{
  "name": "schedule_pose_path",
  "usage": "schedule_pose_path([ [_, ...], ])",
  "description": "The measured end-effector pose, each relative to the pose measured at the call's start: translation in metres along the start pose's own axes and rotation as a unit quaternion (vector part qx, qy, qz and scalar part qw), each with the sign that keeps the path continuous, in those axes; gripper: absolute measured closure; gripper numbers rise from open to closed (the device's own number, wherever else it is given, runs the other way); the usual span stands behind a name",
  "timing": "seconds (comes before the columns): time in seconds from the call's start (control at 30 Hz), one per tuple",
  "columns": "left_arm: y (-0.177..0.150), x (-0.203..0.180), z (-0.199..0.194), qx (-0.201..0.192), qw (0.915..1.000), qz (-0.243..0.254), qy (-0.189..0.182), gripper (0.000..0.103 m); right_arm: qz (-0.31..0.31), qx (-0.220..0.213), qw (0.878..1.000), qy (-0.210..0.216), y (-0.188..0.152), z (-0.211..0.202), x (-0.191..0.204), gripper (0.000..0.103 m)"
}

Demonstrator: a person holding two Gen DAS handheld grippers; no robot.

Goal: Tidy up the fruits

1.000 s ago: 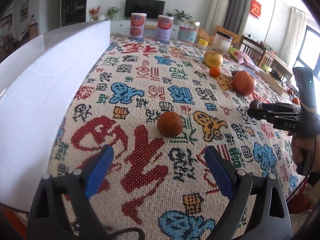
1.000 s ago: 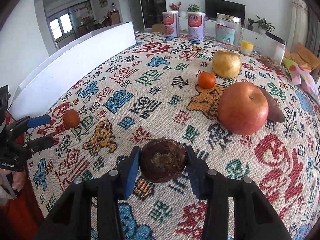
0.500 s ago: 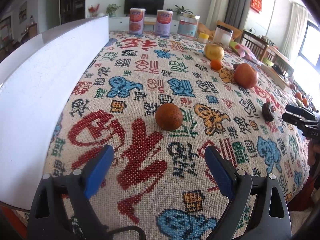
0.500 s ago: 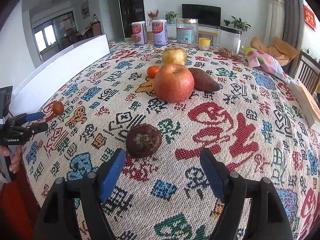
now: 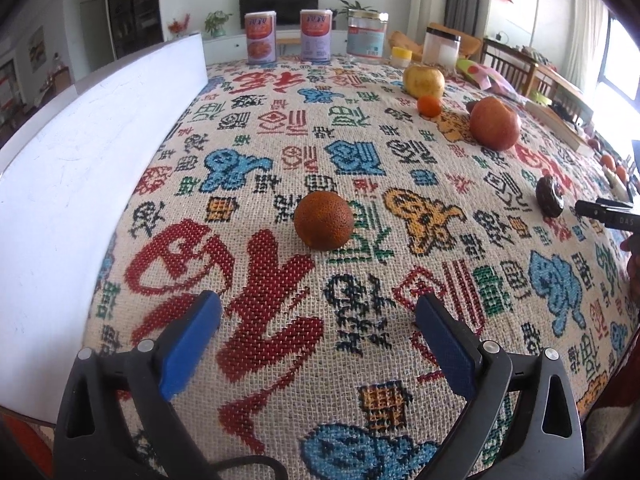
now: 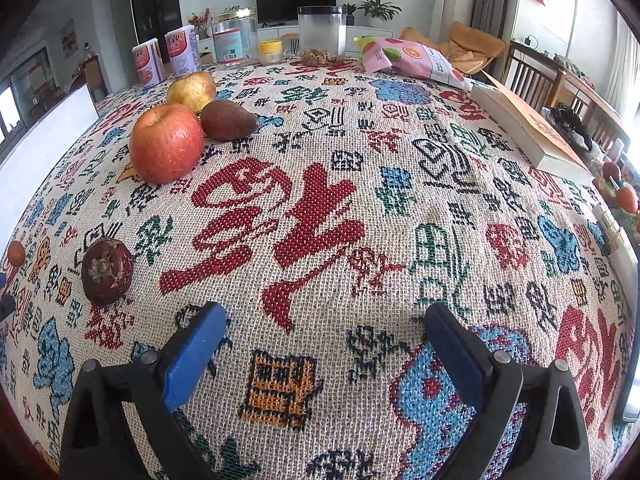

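Note:
A rough brown-orange fruit (image 5: 323,220) lies on the patterned cloth ahead of my left gripper (image 5: 318,304). Its jaws are opening, with nothing between them. A dark round fruit (image 5: 550,201) rests alone at the right. Farther back are a red apple (image 5: 495,128), a small tangerine (image 5: 429,105) and a yellow pear (image 5: 423,81). My right gripper (image 6: 326,312) hangs over bare cloth, jaws opening and empty. In its view the dark fruit (image 6: 107,271) lies to the left. The apple (image 6: 166,144), the pear (image 6: 192,87) and a reddish-brown sweet potato (image 6: 228,120) sit at the upper left.
A white board (image 5: 80,160) runs along the table's left side. Cans (image 5: 261,38) and jars (image 6: 322,34) stand at the far edge, beside a snack bag (image 6: 408,58). A book (image 6: 528,128) lies at the right edge. A hand holds the right gripper's handle (image 5: 634,272).
My right gripper let go of the dark fruit, spread wide and swung right, leaving the fruit on the cloth. My left gripper stayed put and its jaws widened slightly.

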State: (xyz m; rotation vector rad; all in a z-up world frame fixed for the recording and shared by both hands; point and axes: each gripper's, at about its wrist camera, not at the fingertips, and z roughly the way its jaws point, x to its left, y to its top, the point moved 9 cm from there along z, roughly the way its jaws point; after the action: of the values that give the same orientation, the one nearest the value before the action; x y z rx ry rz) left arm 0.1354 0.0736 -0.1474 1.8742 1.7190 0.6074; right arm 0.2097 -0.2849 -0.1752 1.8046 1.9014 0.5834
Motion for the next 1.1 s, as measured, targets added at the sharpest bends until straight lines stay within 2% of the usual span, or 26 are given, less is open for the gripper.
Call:
schedule_pose_path([
  [0.17,0.002,0.002,-0.001,-0.002,0.9999,-0.009,-0.013,0.004,0.005,0.002,1.0,0.001,-0.001,0.001,-0.003,0.0],
  [0.33,0.01,0.007,-0.01,-0.014,0.9979,-0.04,-0.049,0.005,0.005,0.002,1.0,0.001,-0.001,0.001,-0.002,0.0],
  [0.43,0.017,0.001,-0.012,-0.015,0.9977,-0.029,-0.059,0.006,0.005,0.002,1.0,0.0,-0.001,0.001,-0.002,0.0],
  [0.47,0.02,-0.001,-0.01,-0.011,0.9979,-0.023,-0.059,0.008,0.005,0.002,1.0,0.001,-0.001,0.001,-0.003,0.0],
  [0.53,0.026,-0.009,-0.001,0.006,0.9982,-0.005,-0.06,0.028,0.005,0.002,1.0,0.001,-0.001,0.001,-0.002,0.0],
  [0.67,0.035,-0.016,0.016,0.023,0.9989,0.027,-0.03,0.032,0.005,0.002,1.0,0.0,0.0,0.001,-0.002,0.0],
  [0.7,0.037,-0.016,0.018,0.024,0.9989,0.029,-0.028,0.043,0.005,0.002,1.0,0.0,-0.001,0.001,-0.002,0.0],
  [0.73,0.037,-0.016,0.021,0.028,0.9989,0.03,-0.024,0.066,0.005,0.002,1.0,0.001,-0.001,0.001,-0.003,0.0],
  [0.77,0.037,-0.015,0.023,0.033,0.9988,0.031,-0.02,0.075,0.005,0.002,1.0,0.001,-0.001,0.001,-0.002,0.0],
  [0.9,0.043,-0.018,0.02,0.026,0.9988,0.006,-0.041,0.075,0.005,0.002,1.0,0.0,-0.001,0.001,-0.002,0.0],
  [1.1,0.087,-0.063,0.034,-0.008,0.9956,0.017,-0.092,0.074,0.005,0.002,1.0,0.0,-0.001,0.001,-0.002,0.0],
])
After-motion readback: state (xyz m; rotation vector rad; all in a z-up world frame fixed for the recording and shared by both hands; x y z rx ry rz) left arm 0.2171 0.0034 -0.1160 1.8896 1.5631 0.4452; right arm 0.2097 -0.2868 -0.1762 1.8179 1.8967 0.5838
